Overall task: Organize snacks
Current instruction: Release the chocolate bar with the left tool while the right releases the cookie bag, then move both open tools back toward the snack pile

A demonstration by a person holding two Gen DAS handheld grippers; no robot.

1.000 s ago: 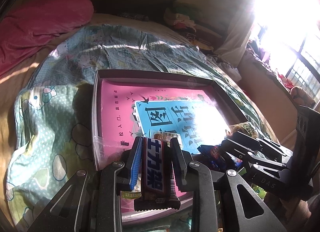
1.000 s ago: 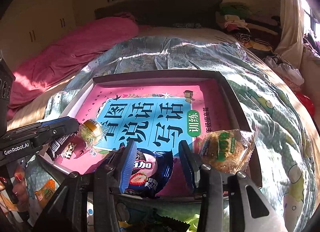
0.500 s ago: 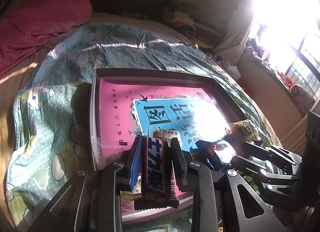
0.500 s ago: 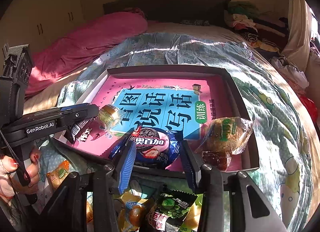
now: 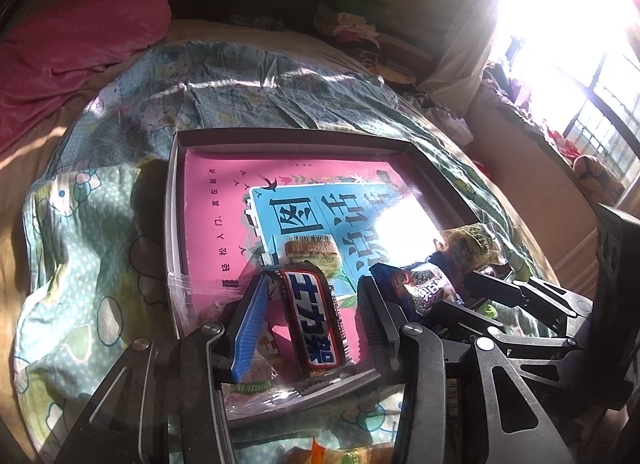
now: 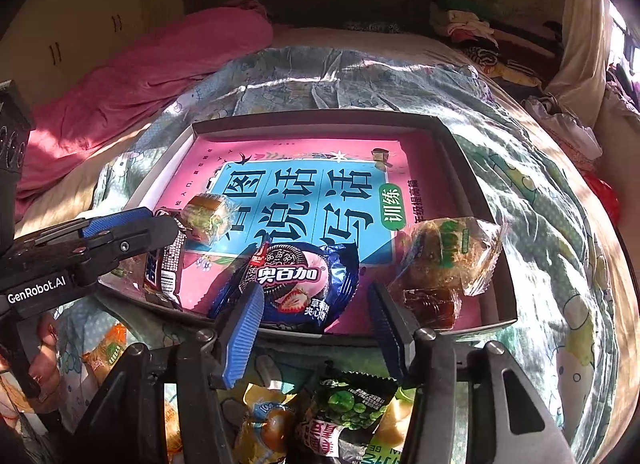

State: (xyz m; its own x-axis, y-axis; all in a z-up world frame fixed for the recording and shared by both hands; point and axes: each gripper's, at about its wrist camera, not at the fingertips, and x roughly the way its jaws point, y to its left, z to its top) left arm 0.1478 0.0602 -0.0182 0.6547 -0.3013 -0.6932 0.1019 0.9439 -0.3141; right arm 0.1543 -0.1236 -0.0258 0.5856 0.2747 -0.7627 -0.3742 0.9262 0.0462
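Pink book cover lines the tray (image 6: 496, 264), which lies on the bed. Left tongs (image 5: 312, 312) are opening around the chocolate bar (image 5: 312, 324), pads apart from it. Right tongs (image 6: 316, 328) are opening beside the blue cookie packet (image 6: 296, 284), loose snacks (image 6: 344, 416) below them.

Large characters reading 图说话写话 fill the blue panel of the pink book cover (image 6: 308, 200) lining the shallow box, with 训练 on a green oval at the panel's 3 o'clock edge and 年级提高篇 in small print just beyond it. At 6 o'clock of the panel, the blue cookie packet (image 6: 296, 284) carries 奥百加 in white lettering, while a smaller line at the packet's 5 o'clock is too small to read surely. The words GenRobot.AI stand in white on the black body of the left gripper (image 6: 38, 291) at 9 o'clock, and the chocolate bar (image 5: 314, 322) in the left wrist view shows 士力架 on its dark wrapper.
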